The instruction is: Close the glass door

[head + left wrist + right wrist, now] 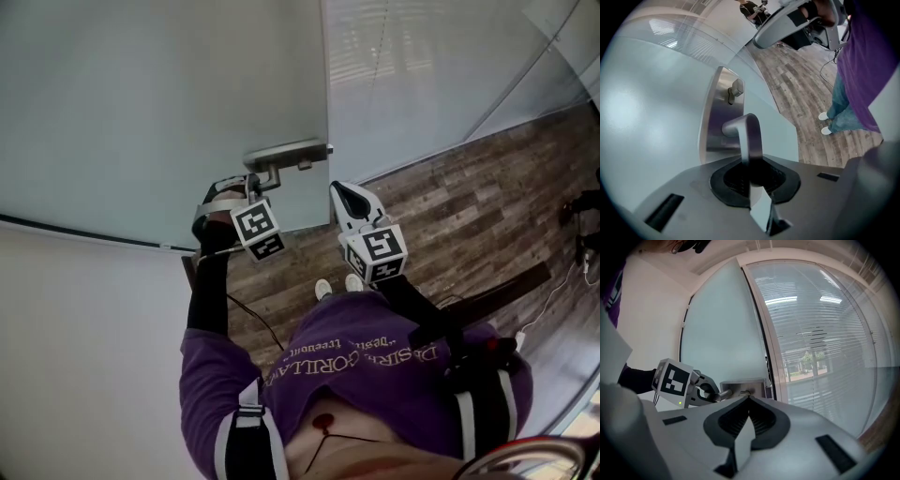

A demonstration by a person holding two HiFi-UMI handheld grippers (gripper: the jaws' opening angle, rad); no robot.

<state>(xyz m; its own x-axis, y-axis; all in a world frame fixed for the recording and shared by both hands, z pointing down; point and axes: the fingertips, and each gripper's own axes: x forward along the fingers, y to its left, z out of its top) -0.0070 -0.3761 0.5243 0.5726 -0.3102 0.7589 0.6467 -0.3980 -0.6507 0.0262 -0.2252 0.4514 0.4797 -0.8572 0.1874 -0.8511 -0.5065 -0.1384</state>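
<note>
The silver metal lever handle [751,138] of the frosted glass door [141,103] is clamped between the narrowed jaws of the left tongs [752,176]. The right tongs [748,401] are held near the door's edge, jaws together and empty, above the brown wood-plank floor [450,206].

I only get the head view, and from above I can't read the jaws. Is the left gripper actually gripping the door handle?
Observer: Yes. The left gripper view shows the left gripper with its jaws shut on the handle, which runs straight down between them.
Operator: And the right one, is it carrying anything?
Observer: No. In its own view the right gripper has its jaws together with nothing between them.
</note>
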